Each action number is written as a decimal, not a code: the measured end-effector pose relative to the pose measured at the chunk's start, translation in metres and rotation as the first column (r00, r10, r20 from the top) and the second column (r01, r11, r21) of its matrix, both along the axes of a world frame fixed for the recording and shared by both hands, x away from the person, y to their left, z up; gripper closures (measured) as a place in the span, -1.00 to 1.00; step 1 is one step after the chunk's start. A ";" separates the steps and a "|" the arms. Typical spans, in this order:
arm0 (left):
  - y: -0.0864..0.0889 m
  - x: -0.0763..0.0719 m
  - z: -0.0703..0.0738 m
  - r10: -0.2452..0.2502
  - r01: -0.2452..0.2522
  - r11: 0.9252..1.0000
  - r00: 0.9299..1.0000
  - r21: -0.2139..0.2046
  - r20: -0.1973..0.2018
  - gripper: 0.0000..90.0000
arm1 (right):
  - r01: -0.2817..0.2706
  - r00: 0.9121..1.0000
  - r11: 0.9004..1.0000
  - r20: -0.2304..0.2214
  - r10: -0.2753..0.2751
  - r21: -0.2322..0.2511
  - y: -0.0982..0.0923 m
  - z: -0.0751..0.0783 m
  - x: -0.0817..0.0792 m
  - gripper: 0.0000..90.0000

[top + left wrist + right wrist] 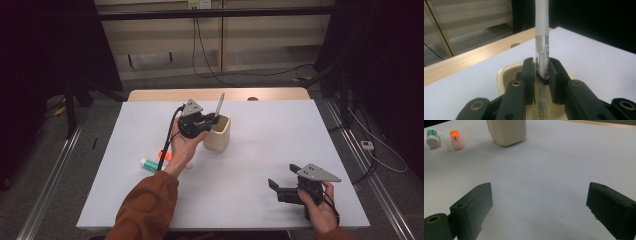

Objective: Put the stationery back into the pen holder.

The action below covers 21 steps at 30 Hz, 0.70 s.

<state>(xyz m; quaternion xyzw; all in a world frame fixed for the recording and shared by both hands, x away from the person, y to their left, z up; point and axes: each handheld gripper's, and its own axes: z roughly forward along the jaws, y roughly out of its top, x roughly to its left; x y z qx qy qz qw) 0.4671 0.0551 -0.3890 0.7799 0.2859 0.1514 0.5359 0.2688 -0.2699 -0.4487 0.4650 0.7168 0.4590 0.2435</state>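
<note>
My left gripper (212, 119) hovers at the rim of a cream cup (220, 135) near the middle of the white table (260, 150). It is shut on a white and clear pen (220, 103), which stands upright. In the left gripper view the pen (541, 37) runs between the two black jaws, and its lower end dips into the cup (504, 72). My right gripper (283, 176) rests low at the front right of the table. It is open, with bare table between its jaws (539, 200). The cup (507, 131) lies far ahead of it.
A green and white tube (149, 164) and a small orange item (165, 155) lie on the table left of the left forearm; the right gripper view shows both, the tube (432, 138) and the orange item (456, 138). A wooden strip (150, 95) edges the far side.
</note>
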 end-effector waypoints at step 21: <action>0.029 -0.010 0.024 0.010 -0.009 1.000 0.999 0.025 -0.053 -0.36 | -0.001 1.000 1.000 0.002 0.001 0.001 0.000 0.000 0.000 -0.86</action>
